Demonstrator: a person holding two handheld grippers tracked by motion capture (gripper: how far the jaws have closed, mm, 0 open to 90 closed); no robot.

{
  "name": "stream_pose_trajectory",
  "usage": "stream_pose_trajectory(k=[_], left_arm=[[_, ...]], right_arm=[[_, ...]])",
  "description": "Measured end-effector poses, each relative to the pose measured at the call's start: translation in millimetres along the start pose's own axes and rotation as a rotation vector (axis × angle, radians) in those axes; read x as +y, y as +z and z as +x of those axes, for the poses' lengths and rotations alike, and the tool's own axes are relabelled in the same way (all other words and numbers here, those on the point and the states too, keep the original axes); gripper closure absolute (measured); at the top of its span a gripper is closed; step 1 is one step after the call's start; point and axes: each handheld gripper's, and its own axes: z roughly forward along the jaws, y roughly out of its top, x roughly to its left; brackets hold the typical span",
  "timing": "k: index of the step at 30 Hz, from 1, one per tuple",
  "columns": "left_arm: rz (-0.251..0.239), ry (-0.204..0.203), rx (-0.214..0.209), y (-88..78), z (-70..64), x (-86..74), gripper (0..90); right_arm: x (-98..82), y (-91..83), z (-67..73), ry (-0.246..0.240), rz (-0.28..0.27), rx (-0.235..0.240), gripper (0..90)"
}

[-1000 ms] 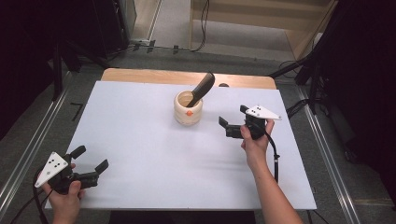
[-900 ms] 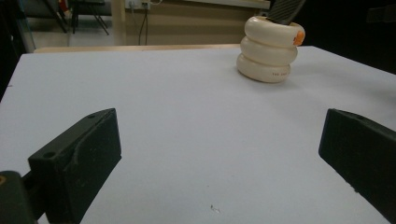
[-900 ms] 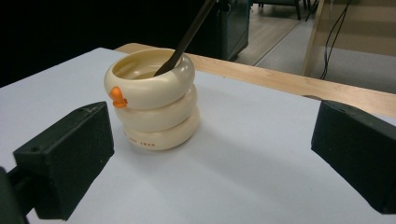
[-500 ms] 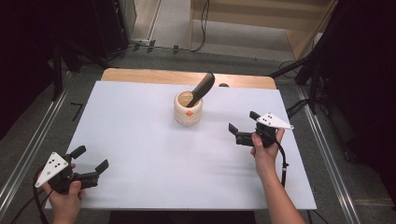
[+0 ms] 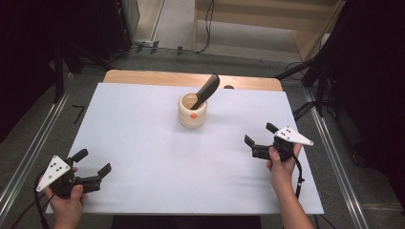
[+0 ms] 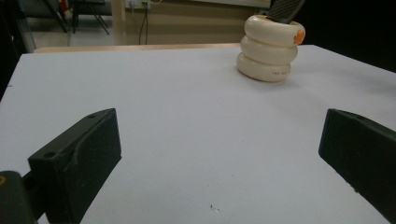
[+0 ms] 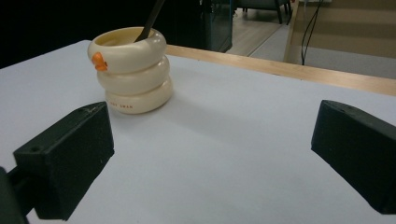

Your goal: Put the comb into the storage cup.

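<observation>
A cream holder (image 5: pixel 192 110) made of three stacked rings, with an orange spot on its rim, stands at the back middle of the white tabletop (image 5: pixel 143 138). A black utensil (image 5: pixel 206 89) leans out of it to the right. My left gripper (image 5: pixel 94 161) rests at the near left corner, open and empty. It faces the holder (image 6: pixel 270 49) and the utensil (image 6: pixel 283 7) from far off. My right gripper (image 5: pixel 259 133) is held open and empty at the right. Its jaws point left toward the holder (image 7: pixel 130 70) and the utensil (image 7: pixel 152 18), well apart from them.
A wooden strip (image 5: pixel 191 78) runs along the table's back edge. Metal rails (image 5: pixel 28 157) flank both sides of the table. Dark stands and cables (image 5: pixel 310 71) crowd the floor at the back right and left.
My right gripper has drawn back from the holder, moving right and toward the near side, still open. The left gripper has stayed put.
</observation>
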Motion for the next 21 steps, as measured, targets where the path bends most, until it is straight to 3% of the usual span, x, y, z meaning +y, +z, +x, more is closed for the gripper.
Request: stream_pose_trajectory(k=[21], left_arm=[[-0.001,0.000,0.006,-0.5,-0.5,-0.1,0.0]], right_arm=[[-33.0,-49.3,-17.6,0.018,-0.002,-0.042,0.0]])
